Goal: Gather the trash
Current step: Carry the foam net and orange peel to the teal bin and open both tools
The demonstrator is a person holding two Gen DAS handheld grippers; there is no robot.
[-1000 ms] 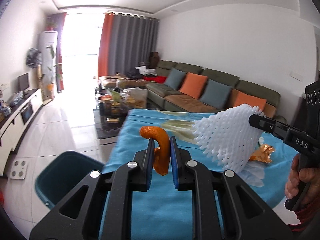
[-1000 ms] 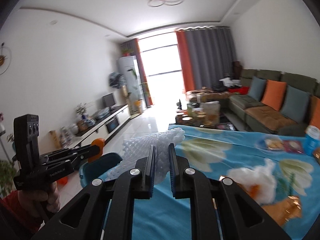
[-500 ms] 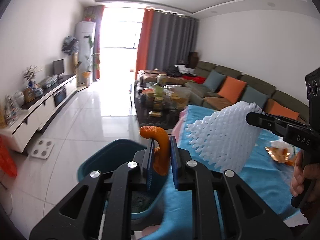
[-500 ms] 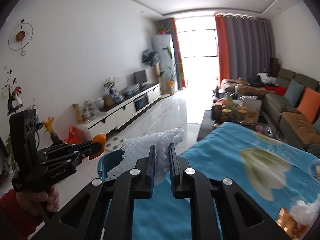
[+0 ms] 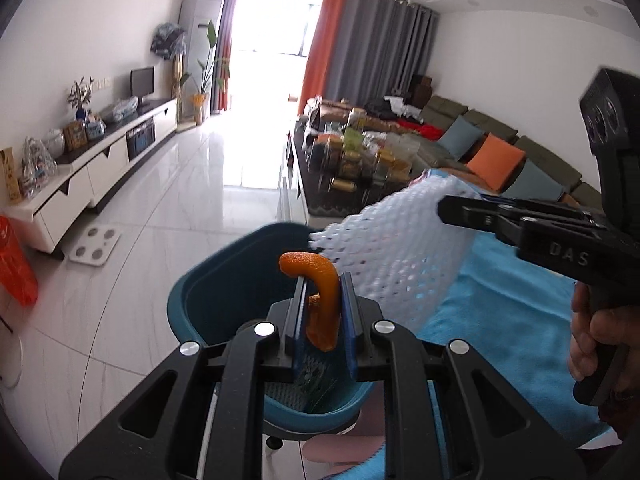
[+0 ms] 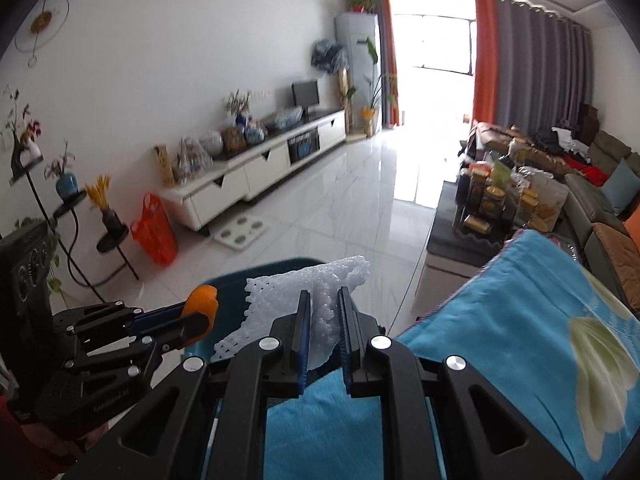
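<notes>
**Peel and foam net held over the teal bin**

The teal waste bin (image 5: 224, 300) stands on the white tiled floor, right against the edge of the table covered with a blue floral cloth (image 6: 516, 320). The left gripper (image 5: 323, 300) is clamped narrowly on a curled strip of orange peel (image 5: 320, 284), which hangs above the bin's open mouth. Just to the bin's table side, the right gripper (image 6: 324, 312) is pinched almost closed on a white foam fruit net (image 6: 308, 284); the net spreads out past the fingertips, reaching over the bin's rim. In the left wrist view the net (image 5: 392, 252) hangs beside the peel, very close to it; whether they touch cannot be told. A hand (image 5: 600, 340) grips the right tool's handle above the cloth. Dark scraps lie at the bin's bottom, too small to identify.
</notes>
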